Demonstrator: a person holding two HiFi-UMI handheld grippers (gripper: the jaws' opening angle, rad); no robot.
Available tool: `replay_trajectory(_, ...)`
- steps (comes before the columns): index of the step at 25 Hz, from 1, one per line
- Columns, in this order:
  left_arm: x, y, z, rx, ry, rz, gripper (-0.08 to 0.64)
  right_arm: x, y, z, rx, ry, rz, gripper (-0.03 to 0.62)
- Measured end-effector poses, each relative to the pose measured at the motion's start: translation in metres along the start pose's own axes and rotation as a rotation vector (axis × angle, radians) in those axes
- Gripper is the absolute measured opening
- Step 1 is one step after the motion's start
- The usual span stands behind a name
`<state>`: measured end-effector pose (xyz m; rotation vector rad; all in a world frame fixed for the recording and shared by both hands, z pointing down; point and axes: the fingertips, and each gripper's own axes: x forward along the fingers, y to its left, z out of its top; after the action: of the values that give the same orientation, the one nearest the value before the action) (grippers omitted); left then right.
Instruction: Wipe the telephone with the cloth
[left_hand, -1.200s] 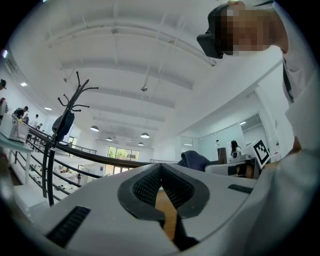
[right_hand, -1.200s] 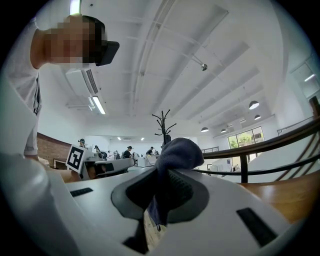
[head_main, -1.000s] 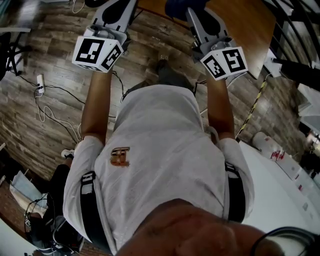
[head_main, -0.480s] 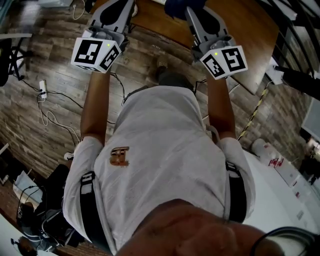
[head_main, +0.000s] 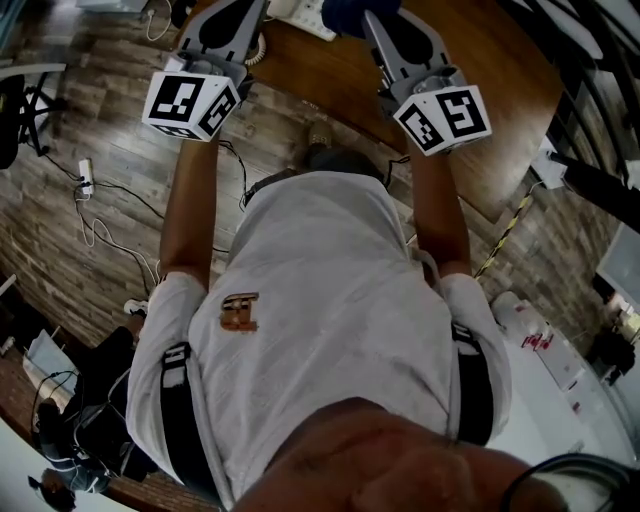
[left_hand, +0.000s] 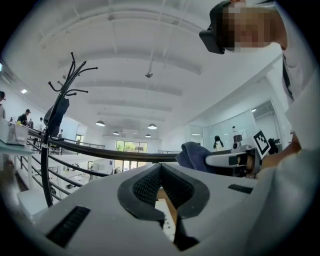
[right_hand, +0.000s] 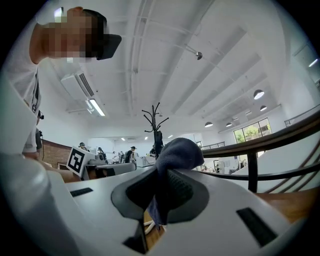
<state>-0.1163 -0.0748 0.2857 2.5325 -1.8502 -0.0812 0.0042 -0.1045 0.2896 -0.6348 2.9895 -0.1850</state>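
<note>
In the head view a white telephone (head_main: 300, 12) with a coiled cord lies on the brown wooden table (head_main: 470, 80), cut off by the top edge. A dark blue cloth (head_main: 356, 12) bunches beside it. In the right gripper view the right gripper (right_hand: 161, 172) is shut on this cloth (right_hand: 177, 150), which bulges above the jaws. The left gripper (left_hand: 160, 167) is shut with nothing in it; a strip of the white telephone (left_hand: 167, 212) and wood show below its pads. Both grippers point up and forward at the table's near edge, and their marker cubes (head_main: 192, 103) (head_main: 443, 118) face the head camera.
The person's white shirt (head_main: 320, 330) fills the middle of the head view. Cables and a power strip (head_main: 80, 170) lie on the wood floor at left. Yellow-black tape (head_main: 505, 215) and a white table (head_main: 560, 400) sit at right. A railing (left_hand: 100, 150) and a coat rack (left_hand: 62, 110) stand beyond.
The table has come further into the head view at the top and the telephone now shows there. Both grippers hold much the same pose, with the cloth still in the right one.
</note>
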Motion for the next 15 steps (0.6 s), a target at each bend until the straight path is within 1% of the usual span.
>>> replay_trajectory(5,0.041,0.014,-0.011,0.000,0.024,0.028,0.018,0.021,-0.037,-0.001,0.005,0.018,0.007,0.060)
replay_trajectory(10,0.077,0.013,-0.020,-0.005,0.053,0.046,0.018,0.027,-0.074,-0.005,0.027,0.047,0.009,0.060)
replay_trajectory(15,0.100,0.021,-0.033,-0.016,0.084,0.066,0.018,0.034,-0.102,-0.015,0.049,0.072,0.014,0.060)
